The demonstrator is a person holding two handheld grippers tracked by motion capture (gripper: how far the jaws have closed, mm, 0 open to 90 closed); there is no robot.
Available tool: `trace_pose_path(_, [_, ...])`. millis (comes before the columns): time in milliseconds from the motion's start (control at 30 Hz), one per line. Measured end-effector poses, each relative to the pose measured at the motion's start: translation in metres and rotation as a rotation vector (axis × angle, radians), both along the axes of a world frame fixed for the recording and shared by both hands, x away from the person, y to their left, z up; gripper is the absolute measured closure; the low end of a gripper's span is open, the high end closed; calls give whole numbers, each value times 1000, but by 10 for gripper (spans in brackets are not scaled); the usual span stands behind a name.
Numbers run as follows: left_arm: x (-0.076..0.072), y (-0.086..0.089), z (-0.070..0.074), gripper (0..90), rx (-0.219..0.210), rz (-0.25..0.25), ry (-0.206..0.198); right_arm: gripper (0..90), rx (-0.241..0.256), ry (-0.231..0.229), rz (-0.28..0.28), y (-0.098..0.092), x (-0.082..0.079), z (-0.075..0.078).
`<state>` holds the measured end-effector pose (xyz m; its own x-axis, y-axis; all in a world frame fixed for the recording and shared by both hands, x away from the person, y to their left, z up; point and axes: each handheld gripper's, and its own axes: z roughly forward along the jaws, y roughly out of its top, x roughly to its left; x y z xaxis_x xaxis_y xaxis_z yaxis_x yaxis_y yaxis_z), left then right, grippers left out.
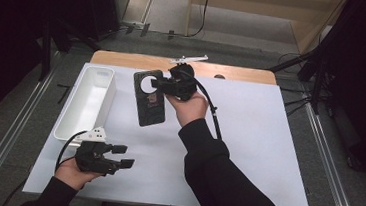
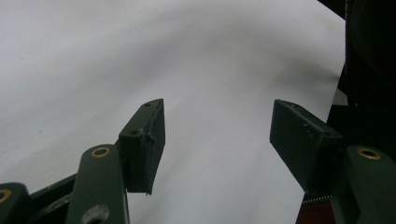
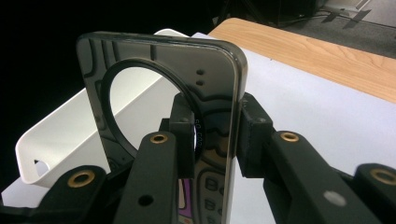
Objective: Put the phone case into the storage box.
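Observation:
A dark phone case [image 1: 147, 99] with a round camera cut-out hangs above the white sheet, held upright by its edge. My right gripper [image 1: 158, 85] is shut on the phone case [image 3: 154, 112]; its two pads clamp the case's right side, one through the ring opening. My left gripper [image 1: 122, 156] rests low near the table's front left, open, with nothing between its fingertips [image 2: 144, 140]; white sheet lies under it.
A long white bin [image 1: 87, 100] lies on the left of the white sheet [image 1: 258, 139], just left of the held case. The wooden table edge [image 1: 124, 60] runs along the back. A cable [image 1: 214, 115] trails from the right gripper.

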<state>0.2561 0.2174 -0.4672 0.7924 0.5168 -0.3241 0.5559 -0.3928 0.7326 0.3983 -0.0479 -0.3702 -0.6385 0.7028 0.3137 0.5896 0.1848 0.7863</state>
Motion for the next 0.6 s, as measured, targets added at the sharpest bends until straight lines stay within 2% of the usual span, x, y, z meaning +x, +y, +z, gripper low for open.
trace_pose_path(600, [1,2,0,355,0,-1,5,704,0,-9,12,24,10,9])
